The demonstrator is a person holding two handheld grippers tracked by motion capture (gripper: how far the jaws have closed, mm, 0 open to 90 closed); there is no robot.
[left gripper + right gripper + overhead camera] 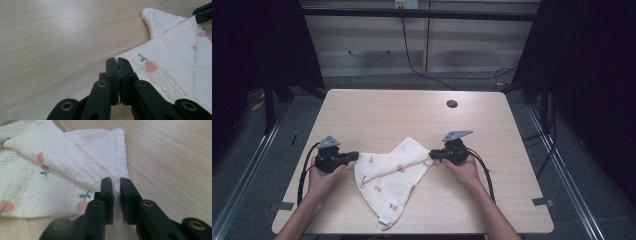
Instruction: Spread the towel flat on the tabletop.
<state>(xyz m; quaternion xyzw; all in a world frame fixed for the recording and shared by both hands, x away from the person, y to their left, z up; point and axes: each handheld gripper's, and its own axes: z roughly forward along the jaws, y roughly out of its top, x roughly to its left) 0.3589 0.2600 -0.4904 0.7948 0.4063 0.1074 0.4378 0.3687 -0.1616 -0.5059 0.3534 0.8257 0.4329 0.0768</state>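
Observation:
A cream cloth [389, 177] printed with small pink flowers lies crumpled on the wooden table [412, 115], one corner trailing toward the front edge. My left gripper [355, 156] is shut on the cloth's left corner; in the left gripper view the jaws [117, 61] pinch the edge of the cloth [175, 70]. My right gripper [432, 155] is shut on the cloth's right corner, with a fold of the cloth [62, 170] squeezed between its pads [115, 185]. Both grippers rest low at the table, facing each other.
A round cable hole [452, 104] sits in the table's far right part. Behind the table stand cabinet drawers [412, 45] with a black cable hanging down. Dark floor and rails flank the table on both sides.

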